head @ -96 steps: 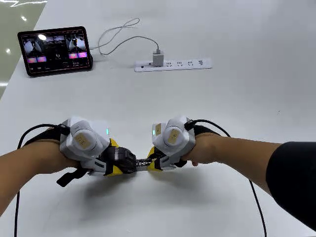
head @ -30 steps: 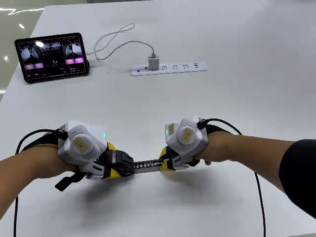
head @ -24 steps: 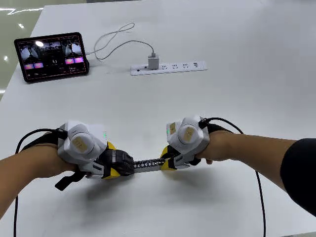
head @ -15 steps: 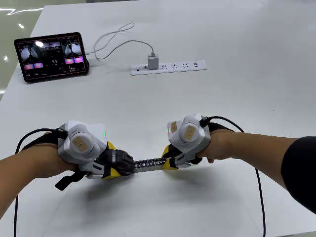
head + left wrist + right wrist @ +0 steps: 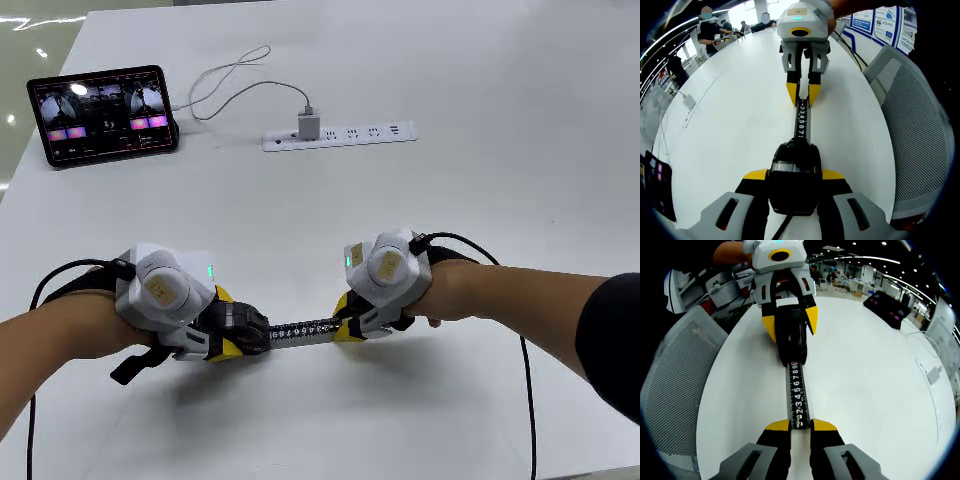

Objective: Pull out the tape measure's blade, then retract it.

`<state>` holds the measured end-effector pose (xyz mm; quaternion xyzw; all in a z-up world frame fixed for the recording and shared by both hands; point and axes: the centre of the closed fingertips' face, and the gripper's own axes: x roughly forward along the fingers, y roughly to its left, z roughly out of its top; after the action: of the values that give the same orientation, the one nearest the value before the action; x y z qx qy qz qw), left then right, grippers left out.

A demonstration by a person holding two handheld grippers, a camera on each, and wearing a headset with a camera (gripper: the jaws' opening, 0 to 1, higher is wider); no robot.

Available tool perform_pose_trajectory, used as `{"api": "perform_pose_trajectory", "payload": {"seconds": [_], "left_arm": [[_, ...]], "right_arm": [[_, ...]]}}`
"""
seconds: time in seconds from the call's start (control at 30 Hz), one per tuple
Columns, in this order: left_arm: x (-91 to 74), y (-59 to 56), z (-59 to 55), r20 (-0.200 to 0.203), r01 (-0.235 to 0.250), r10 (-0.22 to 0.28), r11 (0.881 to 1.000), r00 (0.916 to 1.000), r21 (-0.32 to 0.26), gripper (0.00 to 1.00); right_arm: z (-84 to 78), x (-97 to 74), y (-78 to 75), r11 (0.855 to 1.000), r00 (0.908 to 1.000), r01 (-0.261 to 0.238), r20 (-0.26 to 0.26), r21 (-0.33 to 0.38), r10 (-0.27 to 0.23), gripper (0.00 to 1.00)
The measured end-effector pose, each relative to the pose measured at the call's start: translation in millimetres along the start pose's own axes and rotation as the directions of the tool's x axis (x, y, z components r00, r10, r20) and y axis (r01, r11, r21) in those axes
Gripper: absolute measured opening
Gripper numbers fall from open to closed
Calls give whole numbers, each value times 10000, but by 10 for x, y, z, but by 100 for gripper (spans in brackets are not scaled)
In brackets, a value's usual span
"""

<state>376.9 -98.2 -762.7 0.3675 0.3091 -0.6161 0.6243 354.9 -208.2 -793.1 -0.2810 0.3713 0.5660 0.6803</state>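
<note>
My left gripper (image 5: 232, 333) is shut on the black tape measure case (image 5: 247, 330) low on the white table. In the left gripper view the case (image 5: 795, 172) sits between the yellow-tipped fingers. The blade (image 5: 303, 329), black with white numbers, runs from the case to my right gripper (image 5: 343, 328), which is shut on the blade's end. In the right gripper view the blade (image 5: 796, 395) shows numbers up to 9, and its tip lies between the yellow fingertips (image 5: 776, 426). The left gripper (image 5: 789, 322) faces me there, holding the case (image 5: 791, 340).
A tablet (image 5: 106, 110) with a lit screen stands at the far left. A white power strip (image 5: 345, 133) with a plugged charger and a white cable (image 5: 235, 85) lies at the back middle. A grey mesh chair (image 5: 920, 130) stands beside the table's edge. Black gripper cables trail behind both arms.
My right gripper has moved right with the blade's end, and more of the blade now shows between the grippers. The left gripper and the case have stayed in place.
</note>
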Motion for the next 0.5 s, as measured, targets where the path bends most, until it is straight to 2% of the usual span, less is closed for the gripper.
{"api": "perform_pose_trajectory", "payload": {"seconds": [0.5], "left_arm": [[0, 1, -1, 9, -24, 24, 10000, 10000, -11, 32]], "right_arm": [[-46, -32, -10, 9999, 10000, 23, -64, 103, -22, 10]]}}
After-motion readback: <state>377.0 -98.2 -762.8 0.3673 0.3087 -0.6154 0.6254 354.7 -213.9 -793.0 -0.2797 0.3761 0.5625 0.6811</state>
